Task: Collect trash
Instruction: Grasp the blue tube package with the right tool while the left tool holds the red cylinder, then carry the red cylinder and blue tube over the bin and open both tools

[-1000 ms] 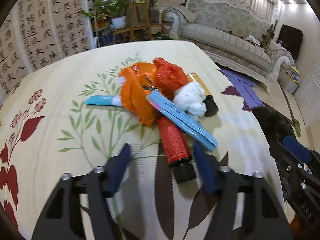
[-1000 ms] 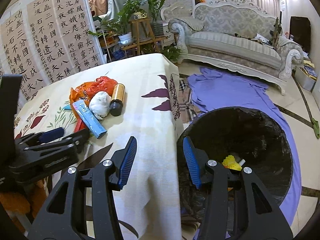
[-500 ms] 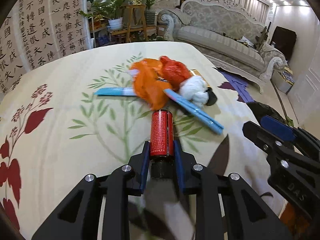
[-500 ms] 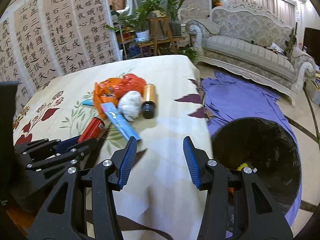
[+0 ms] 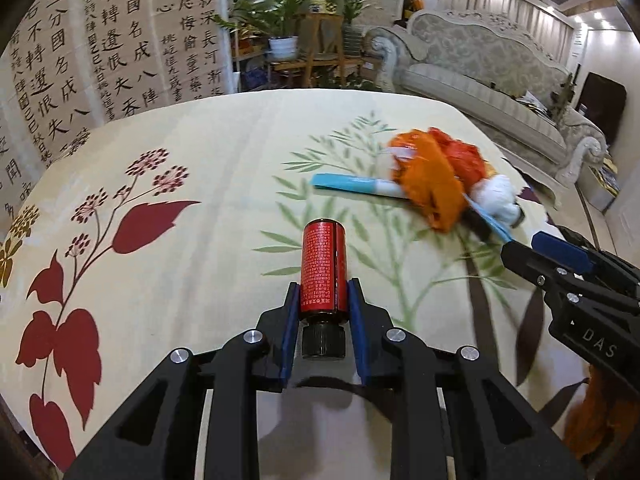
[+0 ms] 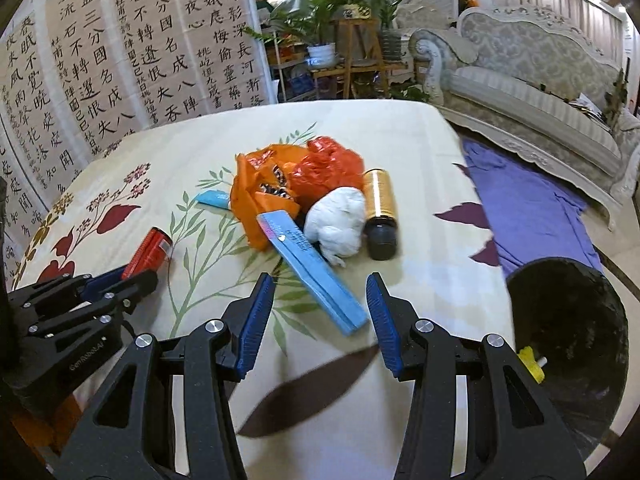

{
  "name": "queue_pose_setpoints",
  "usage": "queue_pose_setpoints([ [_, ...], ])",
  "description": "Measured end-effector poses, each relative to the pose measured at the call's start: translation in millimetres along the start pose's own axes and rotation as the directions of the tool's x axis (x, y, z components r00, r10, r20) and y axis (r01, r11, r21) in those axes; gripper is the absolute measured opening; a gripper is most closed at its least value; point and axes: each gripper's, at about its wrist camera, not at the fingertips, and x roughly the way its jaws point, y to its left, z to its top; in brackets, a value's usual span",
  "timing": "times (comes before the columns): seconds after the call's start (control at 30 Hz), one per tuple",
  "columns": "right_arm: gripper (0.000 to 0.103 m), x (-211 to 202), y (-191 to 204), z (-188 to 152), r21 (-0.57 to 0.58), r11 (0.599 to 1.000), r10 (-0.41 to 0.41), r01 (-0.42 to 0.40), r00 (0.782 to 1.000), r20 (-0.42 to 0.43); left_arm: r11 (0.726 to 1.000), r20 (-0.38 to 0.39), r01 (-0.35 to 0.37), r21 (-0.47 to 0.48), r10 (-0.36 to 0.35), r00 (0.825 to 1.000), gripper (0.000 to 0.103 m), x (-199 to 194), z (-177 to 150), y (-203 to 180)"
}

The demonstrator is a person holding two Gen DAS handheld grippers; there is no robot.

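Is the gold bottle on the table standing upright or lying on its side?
Lying on its side. The gold bottle rests lengthwise on the tablecloth, black cap toward the camera, next to the white wad.

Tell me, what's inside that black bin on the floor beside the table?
Inside the black bin, the right wrist view shows a small yellow scrap with a white bit near its rim. The rest of the inside is dark, and the gripper's frame covers part, so anything more there cannot be seen.
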Motion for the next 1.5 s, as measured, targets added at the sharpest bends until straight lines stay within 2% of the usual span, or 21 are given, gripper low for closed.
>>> queue_pose_setpoints([
  [0.1,0.047,6,7,-2,-0.002,0.999,0.037,-0.037,0.999,-0.036,1.0,0.011,-0.024,-0.005,0.024,1.0,0.025,-1,-2,8],
  [0.33,0.045,9,17,-2,-0.025,1.0,0.005,-0.006,0.999,-0.037,0.998,0.017,-0.045,-0.033,0.046,0.999,0.025,0,1,28],
  [0.4,0.039,13,19,0,-0.03,1.0,-0.006,0.005,0.999,-0.045,0.998,0.016,-0.04,-0.039,0.041,0.999,0.025,1,0,30],
  [0.47,0.022,17,20,2,-0.036,0.999,-0.011,0.009,0.998,-0.055,0.999,0.018,-0.04,-0.036,0.041,0.999,0.025,1,1,30],
  [0.5,0.019,18,22,2,-0.043,0.999,-0.014,0.011,0.998,-0.06,0.999,0.02,-0.041,-0.032,0.042,0.999,0.025,0,0,30],
  [0.9,0.016,-6,19,-13,-0.038,0.999,-0.027,0.026,0.999,-0.023,0.999,0.059,-0.038,-0.02,0.039,0.997,0.025,-9,-2,22],
  [1.17,0.016,-41,-5,-27,0.018,0.998,-0.06,0.06,0.998,0.018,0.999,0.088,0.026,0.018,-0.028,0.996,0.025,-22,-6,-11],
  [1.5,0.016,-75,-70,-53,0.14,0.974,-0.186,0.181,0.982,0.027,0.982,0.087,0.147,0.117,-0.158,0.984,0.025,-31,-6,-85],
])
